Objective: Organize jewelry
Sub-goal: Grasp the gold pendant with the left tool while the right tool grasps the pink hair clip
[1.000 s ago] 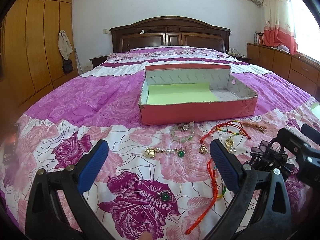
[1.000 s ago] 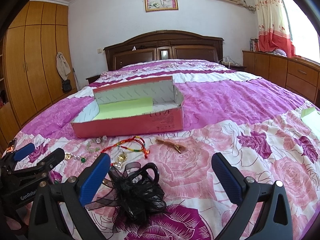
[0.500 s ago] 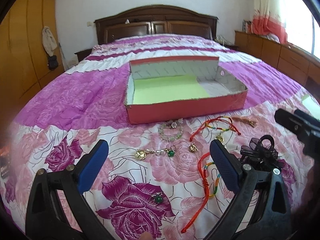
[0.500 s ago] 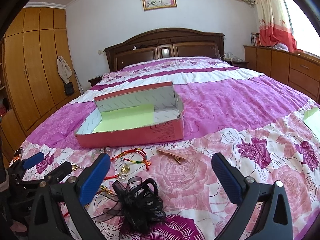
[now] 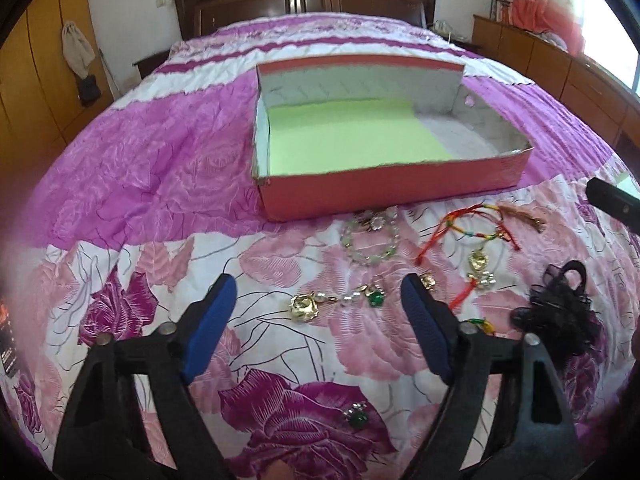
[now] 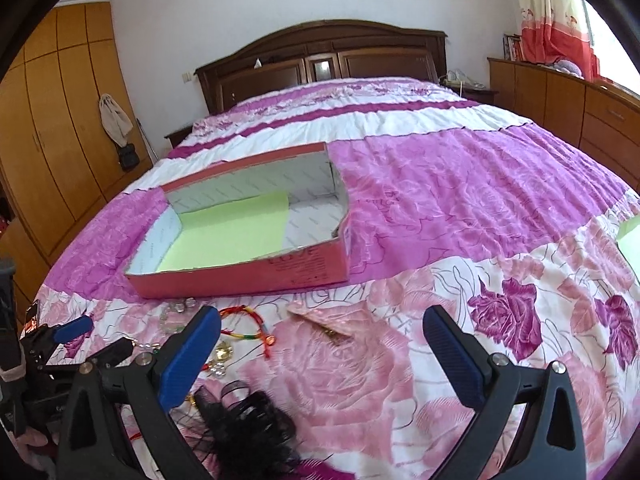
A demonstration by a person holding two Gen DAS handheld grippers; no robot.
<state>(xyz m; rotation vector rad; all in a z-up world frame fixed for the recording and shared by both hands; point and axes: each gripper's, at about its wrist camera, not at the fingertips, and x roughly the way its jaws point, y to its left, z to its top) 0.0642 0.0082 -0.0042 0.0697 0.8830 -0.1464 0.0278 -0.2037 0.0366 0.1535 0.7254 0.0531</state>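
An open red box (image 5: 384, 190) with a green liner lies on the flowered bedspread; it also shows in the right wrist view (image 6: 248, 276). In front of it lie a clear bead bracelet (image 5: 370, 240), a gold-and-pearl chain with a green stone (image 5: 336, 302), a red braided cord (image 5: 468, 226), a green ring (image 5: 356, 420) and a black lace hair clip (image 5: 560, 308). My left gripper (image 5: 316, 300) is open and empty just above the chain. My right gripper (image 6: 320, 332) is open and empty, above a gold hair pin (image 6: 324, 324), with the black clip (image 6: 244, 416) at its lower left.
A dark wooden headboard (image 6: 320, 56) stands at the far end of the bed. Wooden wardrobes (image 6: 52, 120) line the left wall and low cabinets (image 6: 560, 96) the right. A green sheet (image 6: 630, 240) lies at the bed's right edge.
Both grippers have moved forward and lower toward the bed. The jewelry and box now look closer. The left gripper's fingers now frame the gold-and-pearl chain. Nothing has been picked up.
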